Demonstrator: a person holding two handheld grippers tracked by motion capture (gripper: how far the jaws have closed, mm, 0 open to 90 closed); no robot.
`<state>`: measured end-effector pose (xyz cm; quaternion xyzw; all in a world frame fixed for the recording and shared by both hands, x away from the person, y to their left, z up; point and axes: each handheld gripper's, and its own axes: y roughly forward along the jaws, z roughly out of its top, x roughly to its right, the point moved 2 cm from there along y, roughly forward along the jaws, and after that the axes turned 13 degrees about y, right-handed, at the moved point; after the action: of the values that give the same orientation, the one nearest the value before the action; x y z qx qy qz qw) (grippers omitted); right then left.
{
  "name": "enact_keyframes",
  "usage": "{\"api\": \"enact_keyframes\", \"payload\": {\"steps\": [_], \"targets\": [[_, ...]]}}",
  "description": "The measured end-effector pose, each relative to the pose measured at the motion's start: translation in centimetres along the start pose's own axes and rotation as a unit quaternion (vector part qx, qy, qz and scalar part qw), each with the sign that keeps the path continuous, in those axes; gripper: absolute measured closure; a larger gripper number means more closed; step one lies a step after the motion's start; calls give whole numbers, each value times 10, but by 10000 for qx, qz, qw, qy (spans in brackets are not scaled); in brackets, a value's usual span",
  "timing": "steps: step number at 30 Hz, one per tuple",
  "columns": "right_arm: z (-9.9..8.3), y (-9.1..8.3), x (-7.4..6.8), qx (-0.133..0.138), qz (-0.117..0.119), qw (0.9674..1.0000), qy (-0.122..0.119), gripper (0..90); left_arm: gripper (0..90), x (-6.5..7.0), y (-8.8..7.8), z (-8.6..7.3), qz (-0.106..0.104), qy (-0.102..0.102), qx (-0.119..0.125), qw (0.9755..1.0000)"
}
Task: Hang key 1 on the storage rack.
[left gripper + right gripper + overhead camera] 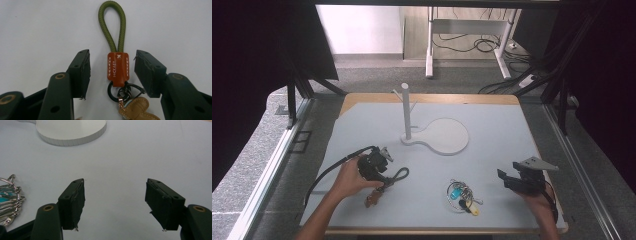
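In the high view the left gripper [381,184] hides most of the rope keychain [117,67], leaving its green loop and a tan fob showing. That fob is cut off at the frame's bottom in the left gripper view. The keychain lies flat on the table [492,165], its leather band between the parted jaws, untouched by either pad. The left hand [348,180] tilts its gripper downward. The right gripper [115,202] rests level near the key bunch [462,196], jaws apart with nothing between them.

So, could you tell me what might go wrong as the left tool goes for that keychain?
The left tool straddles the orange leather tab of the green cord-loop keychain, pads not yet touching. The tab is narrow and lies flat on the pale grey table, so the pads may slip off or scrape the surface. The tan leather charm may swing when lifted.
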<state>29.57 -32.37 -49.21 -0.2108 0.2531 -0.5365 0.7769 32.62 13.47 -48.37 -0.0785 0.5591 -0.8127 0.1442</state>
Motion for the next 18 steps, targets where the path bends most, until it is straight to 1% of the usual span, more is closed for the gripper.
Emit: {"api": "enact_keyframes", "payload": {"steps": [5, 11, 15, 18], "targets": [[0, 0, 1, 2, -13, 10000, 5, 322, 482, 1, 4, 1, -57, 17, -26, 10000], [-1, 0, 0, 3, -14, 10000, 13, 321, 488, 2, 5, 1, -84, 41, -49, 9999], [-1, 1, -1, 1, 7, 10000, -18, 321, 497, 3, 5, 2, -128, 54, -107, 9998], [-2, 3, -1, -18, 5, 10000, 6, 320, 504, 4, 7, 3, -171, 84, -181, 9997]]}}
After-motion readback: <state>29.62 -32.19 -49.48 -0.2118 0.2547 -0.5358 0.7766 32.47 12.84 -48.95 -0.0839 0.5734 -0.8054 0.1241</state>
